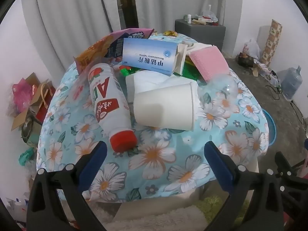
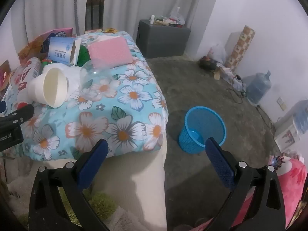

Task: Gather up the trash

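Note:
A pile of trash lies on the flowered tablecloth (image 1: pixel 154 157). In it are a white bottle with a red cap (image 1: pixel 108 102), a white paper cup (image 1: pixel 165 107) on its side, a blue medicine box (image 1: pixel 150 56), a pink sponge (image 1: pixel 208 65), a clear plastic dome (image 1: pixel 221 88) and snack wrappers (image 1: pixel 102 48). My left gripper (image 1: pixel 155 152) hovers open over the near cloth, just in front of the bottle cap. Off the table's right corner my right gripper (image 2: pixel 156 152) stands open, above the floor. A blue mesh bin (image 2: pixel 202 129) stands on the floor beside its right finger.
A grey cabinet (image 2: pixel 163 38) with clutter stands by the far wall. Water jugs (image 2: pixel 259 88), cables and bags line the right wall. Boxes and bags (image 1: pixel 28 100) are heaped on the floor left of the table. A pink patterned thing (image 2: pixel 292 177) lies at the lower right.

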`<state>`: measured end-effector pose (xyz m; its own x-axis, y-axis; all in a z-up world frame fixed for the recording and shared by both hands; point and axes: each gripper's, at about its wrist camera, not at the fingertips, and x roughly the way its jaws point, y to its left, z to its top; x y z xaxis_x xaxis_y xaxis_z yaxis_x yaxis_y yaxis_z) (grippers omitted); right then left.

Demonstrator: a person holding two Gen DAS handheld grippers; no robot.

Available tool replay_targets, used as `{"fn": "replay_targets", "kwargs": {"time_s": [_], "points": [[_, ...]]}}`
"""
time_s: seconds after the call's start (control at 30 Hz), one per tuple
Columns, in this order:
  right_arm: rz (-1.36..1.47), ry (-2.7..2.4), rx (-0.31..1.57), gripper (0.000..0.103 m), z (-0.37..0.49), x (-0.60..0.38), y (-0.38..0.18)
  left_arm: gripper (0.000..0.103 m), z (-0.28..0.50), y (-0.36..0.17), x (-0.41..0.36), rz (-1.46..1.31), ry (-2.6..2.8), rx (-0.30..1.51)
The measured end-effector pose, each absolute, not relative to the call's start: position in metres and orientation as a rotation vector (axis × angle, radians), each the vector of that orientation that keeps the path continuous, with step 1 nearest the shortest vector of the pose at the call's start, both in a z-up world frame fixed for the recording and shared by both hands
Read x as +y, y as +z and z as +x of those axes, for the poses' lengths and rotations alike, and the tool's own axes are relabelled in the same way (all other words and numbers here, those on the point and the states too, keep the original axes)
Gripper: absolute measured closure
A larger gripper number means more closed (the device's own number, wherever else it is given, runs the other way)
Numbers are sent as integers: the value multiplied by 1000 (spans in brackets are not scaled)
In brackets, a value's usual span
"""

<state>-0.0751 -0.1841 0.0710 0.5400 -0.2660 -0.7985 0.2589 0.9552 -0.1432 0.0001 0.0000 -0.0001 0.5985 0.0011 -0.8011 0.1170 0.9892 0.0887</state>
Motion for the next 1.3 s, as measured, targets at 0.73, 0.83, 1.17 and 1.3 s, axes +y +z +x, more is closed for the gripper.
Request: {"fn": "replay_targets", "kwargs": {"time_s": [0.73,0.83,1.17,1.3], "points": [[-12,-316,954,6,-67,-177,72,4,0,0,0,139,-66,935],[-11,-316,955,6,-67,-177,72,4,0,-1,0,140,-65,935],[-13,-316,955,6,-68,-179,71,4,-1,-5,4,146,-56,936],[-12,-316,955,6,-68,-180,71,4,-1,-5,2,149,-48,941]]}}
